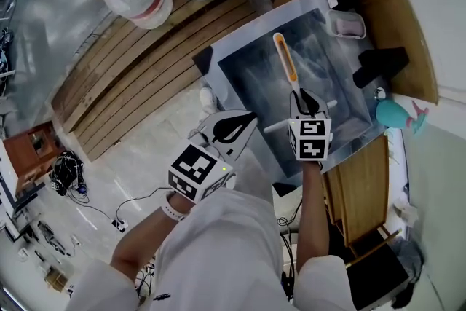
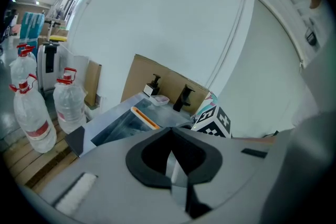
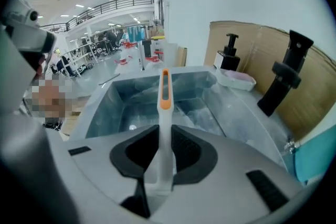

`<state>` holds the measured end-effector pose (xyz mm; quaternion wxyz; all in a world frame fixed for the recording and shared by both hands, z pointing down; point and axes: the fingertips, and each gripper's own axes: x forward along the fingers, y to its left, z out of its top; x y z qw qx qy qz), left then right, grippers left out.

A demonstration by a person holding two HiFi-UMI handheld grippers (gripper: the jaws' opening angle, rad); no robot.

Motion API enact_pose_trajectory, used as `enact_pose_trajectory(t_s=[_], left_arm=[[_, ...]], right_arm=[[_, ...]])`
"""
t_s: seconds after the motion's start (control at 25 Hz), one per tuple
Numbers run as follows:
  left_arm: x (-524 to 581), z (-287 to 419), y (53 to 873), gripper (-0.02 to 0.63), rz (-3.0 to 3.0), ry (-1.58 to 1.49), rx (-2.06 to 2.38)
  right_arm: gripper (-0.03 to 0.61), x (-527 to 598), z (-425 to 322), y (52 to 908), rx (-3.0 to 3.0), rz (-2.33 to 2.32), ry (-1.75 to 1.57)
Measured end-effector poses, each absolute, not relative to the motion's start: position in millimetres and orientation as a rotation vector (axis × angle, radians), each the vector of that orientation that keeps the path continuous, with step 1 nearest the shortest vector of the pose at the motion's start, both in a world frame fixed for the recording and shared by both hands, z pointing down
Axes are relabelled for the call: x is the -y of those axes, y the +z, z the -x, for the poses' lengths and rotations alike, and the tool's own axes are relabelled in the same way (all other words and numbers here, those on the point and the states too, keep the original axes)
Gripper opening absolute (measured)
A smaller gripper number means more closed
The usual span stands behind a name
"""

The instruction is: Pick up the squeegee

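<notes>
The head view looks steeply down on the sink [image 1: 255, 25] from high above. The left gripper view sits farther back, off the sink's near corner, facing across it toward the wall [image 2: 157, 18]. The right gripper view hangs close over the sink, looking along it. All three share the sink, the squeegee [image 1: 285, 58] and the tap [image 1: 380, 65].

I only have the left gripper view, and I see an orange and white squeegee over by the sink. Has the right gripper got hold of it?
Observer: Yes. In the right gripper view, the right gripper is shut on the white handle of the squeegee.
Operator: Which way does it point?
Observer: In the head view, its orange end points forward over the basin of the sink.
Operator: And where is mine?
Observer: The left gripper hangs outside the sink, beside its front edge, apart from the squeegee.
</notes>
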<state>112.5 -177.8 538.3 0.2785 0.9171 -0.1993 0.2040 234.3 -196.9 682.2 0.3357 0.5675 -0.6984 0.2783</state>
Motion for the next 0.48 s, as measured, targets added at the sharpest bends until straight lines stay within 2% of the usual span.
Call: enact_pose_trajectory(t_s=[0.48], left_arm=[[175,-97,485,0.003,-2.528,0.473,0.597]], right_arm=[[0.066,200,-231,556,1.940,-1.686,0.569]])
